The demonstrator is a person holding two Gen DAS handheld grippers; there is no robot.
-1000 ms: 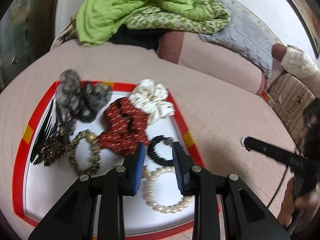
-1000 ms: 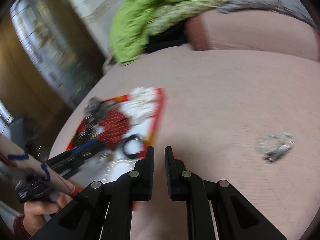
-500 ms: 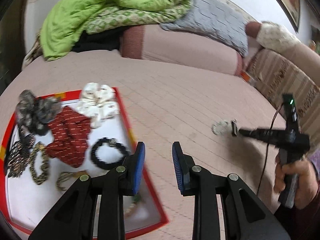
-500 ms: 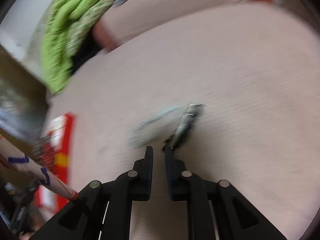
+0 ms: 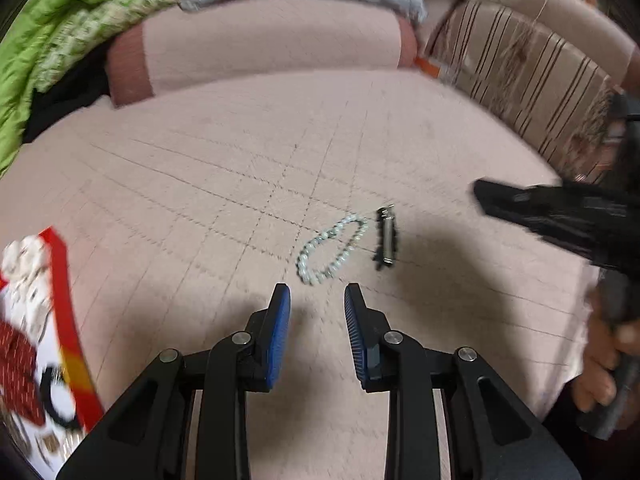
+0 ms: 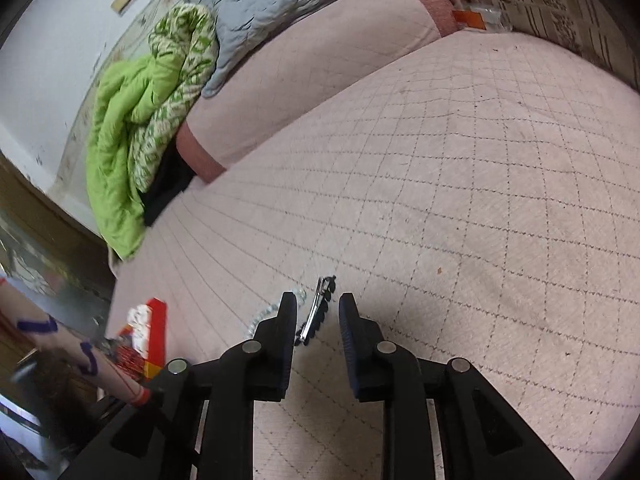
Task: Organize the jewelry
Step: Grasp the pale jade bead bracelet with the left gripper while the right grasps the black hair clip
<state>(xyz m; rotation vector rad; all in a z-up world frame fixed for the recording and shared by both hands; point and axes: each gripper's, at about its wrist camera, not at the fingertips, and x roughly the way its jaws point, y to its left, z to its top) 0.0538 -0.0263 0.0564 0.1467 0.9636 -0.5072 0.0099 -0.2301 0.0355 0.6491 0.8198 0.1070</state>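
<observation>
Left wrist view: the left gripper (image 5: pixel 317 300) has its jaws parted, holding nothing, with bare quilted pink bedcover (image 5: pixel 240 184) between the blue pads (image 5: pixel 280 320). Just ahead of the tips lies one silver bead bracelet (image 5: pixel 332 250), and just beside it on its right one black-and-metal hair clip (image 5: pixel 386 238), the two close together but apart. The cover around them is open, running back to a pink bolster (image 5: pixel 272 40) and, at right, a striped cushion (image 5: pixel 528 76). At the left edge the corner of one red-rimmed tray (image 5: pixel 66 312) shows, holding a white scrunchie (image 5: pixel 24 264), a red scrunchie (image 5: pixel 16 364) and a black band (image 5: pixel 56 400); the rest of the tray is cut off. The right gripper (image 5: pixel 480 194) reaches in from the right, its tip well clear of the clip; its jaws cannot be judged here.

Right wrist view: the right gripper (image 6: pixel 318 302) has its jaws apart and empty, with the hair clip (image 6: pixel 316 308) lying on the cover between the two fingers; whether either finger touches it cannot be told. The bracelet (image 6: pixel 272 312) is partly hidden behind the left finger. Wide open cover lies ahead and to the right; the tray (image 6: pixel 156 328) sits well to the left, near the bed's edge.
</observation>
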